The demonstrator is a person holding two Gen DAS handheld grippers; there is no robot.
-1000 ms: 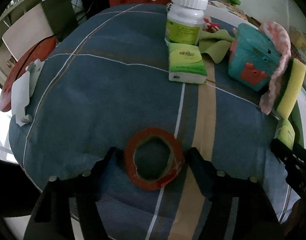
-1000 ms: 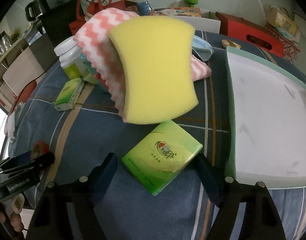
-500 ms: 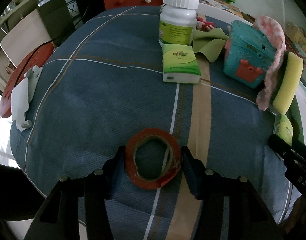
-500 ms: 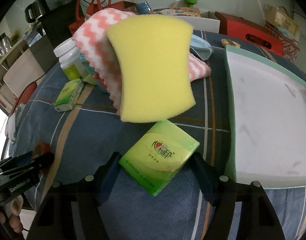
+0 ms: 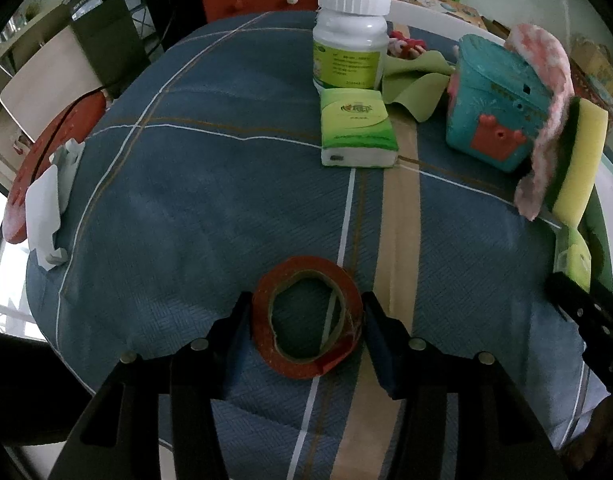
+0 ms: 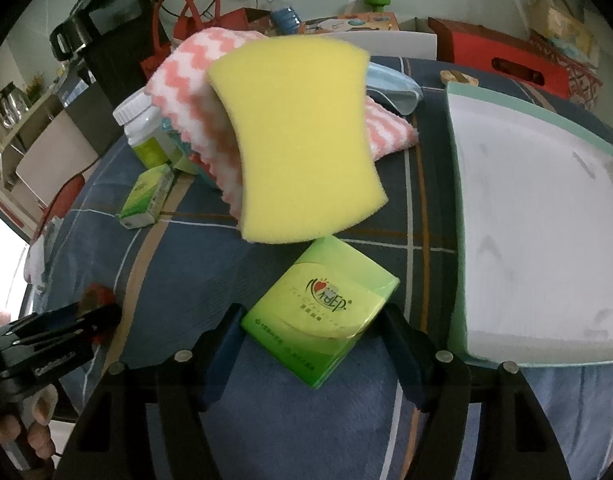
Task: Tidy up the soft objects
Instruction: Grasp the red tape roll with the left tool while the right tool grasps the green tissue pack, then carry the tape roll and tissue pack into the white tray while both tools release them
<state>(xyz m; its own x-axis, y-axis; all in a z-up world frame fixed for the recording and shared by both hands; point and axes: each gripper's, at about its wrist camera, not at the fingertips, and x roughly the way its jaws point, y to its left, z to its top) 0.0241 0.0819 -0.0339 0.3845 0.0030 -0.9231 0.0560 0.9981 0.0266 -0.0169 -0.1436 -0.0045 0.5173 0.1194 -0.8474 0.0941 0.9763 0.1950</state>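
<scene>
our left claw [image 5: 306,330] sits at the bottom centre of its frame, fingers pressed against both sides of the red tape roll [image 5: 307,322] on the counter [image 5: 186,184]. our right claw [image 6: 312,346] brackets a green tissue pack [image 6: 320,342], fingers at its corners; we cannot tell if it is truly gripped. the white tray [image 6: 538,232] at right holds nothing, so we judge the sorting barely begun. left to move: that pack, the yellow sponge [image 6: 298,136] and pink zigzag cloth [image 6: 186,80] draped on the teal box [image 5: 494,116], a second tissue pack [image 5: 356,132] and a green cloth [image 5: 414,88] at upper centre.
</scene>
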